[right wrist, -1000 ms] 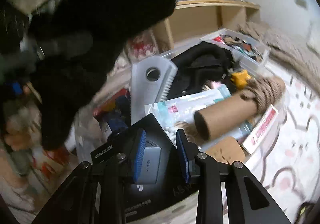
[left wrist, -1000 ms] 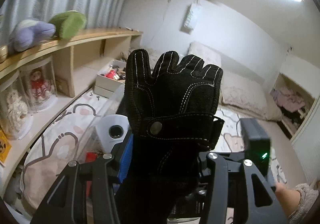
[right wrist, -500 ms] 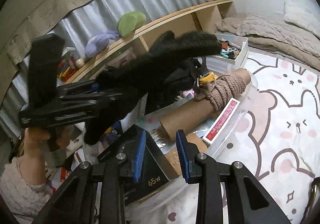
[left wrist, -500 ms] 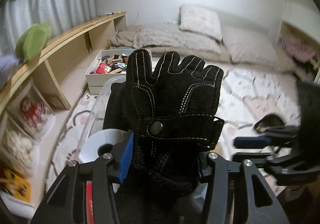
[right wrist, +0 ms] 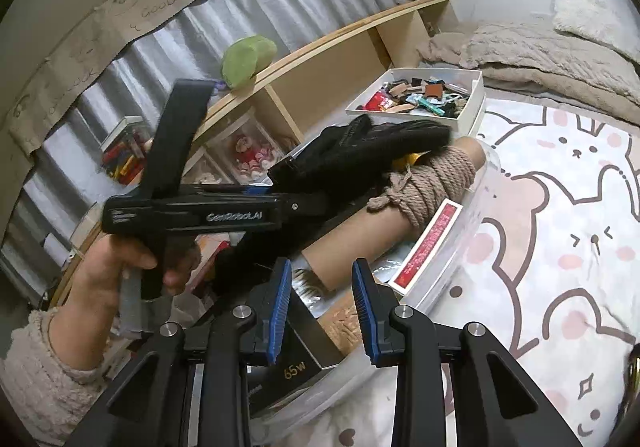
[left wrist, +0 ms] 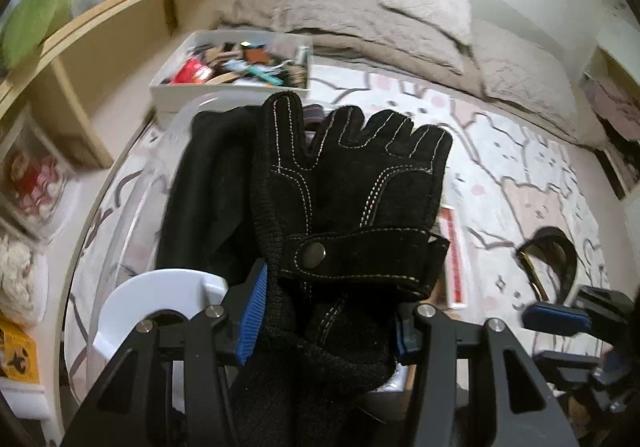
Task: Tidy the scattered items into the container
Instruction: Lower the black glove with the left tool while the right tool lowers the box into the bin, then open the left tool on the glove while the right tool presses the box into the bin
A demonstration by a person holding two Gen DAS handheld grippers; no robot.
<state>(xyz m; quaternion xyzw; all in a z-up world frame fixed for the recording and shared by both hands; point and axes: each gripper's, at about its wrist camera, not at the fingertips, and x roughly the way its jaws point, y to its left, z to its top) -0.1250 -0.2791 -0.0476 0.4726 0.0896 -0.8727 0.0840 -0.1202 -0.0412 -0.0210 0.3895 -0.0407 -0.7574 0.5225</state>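
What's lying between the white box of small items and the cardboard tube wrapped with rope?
In the right wrist view, the black glove held by the left gripper crosses between the white box and the tube.

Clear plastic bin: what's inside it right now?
The clear plastic bin holds a rope-wrapped cardboard tube, red flat box, black 65W box and black fabric; lower layers are covered.

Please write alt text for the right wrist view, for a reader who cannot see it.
A hand holds the left gripper, shut on a black glove above a clear container of clutter on a bed. The right gripper below is empty.
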